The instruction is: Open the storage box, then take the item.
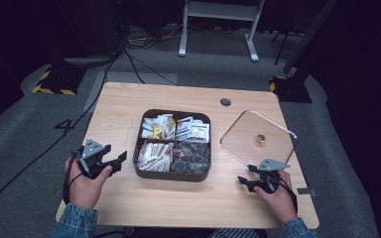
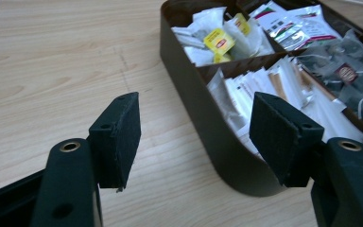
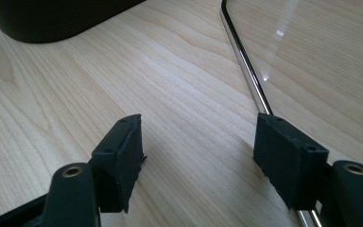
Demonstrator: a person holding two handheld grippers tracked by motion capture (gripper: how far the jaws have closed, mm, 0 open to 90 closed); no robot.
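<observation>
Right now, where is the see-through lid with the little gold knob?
In the high view the clear lid lies flat on the table, right of the brown box. Its near corner sits just ahead of the right gripper.

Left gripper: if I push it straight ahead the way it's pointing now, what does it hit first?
Probably the brown tray: its near rounded corner sits just ahead of the open left gripper, toward the right-hand jaw. Depth is hard to judge.

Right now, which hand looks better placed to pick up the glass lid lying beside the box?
Probably the right. The right gripper sits open at the near edge of the glass lid, whose metal rim runs beside one jaw. The left gripper is across the compartment box, open by its left wall.
</observation>
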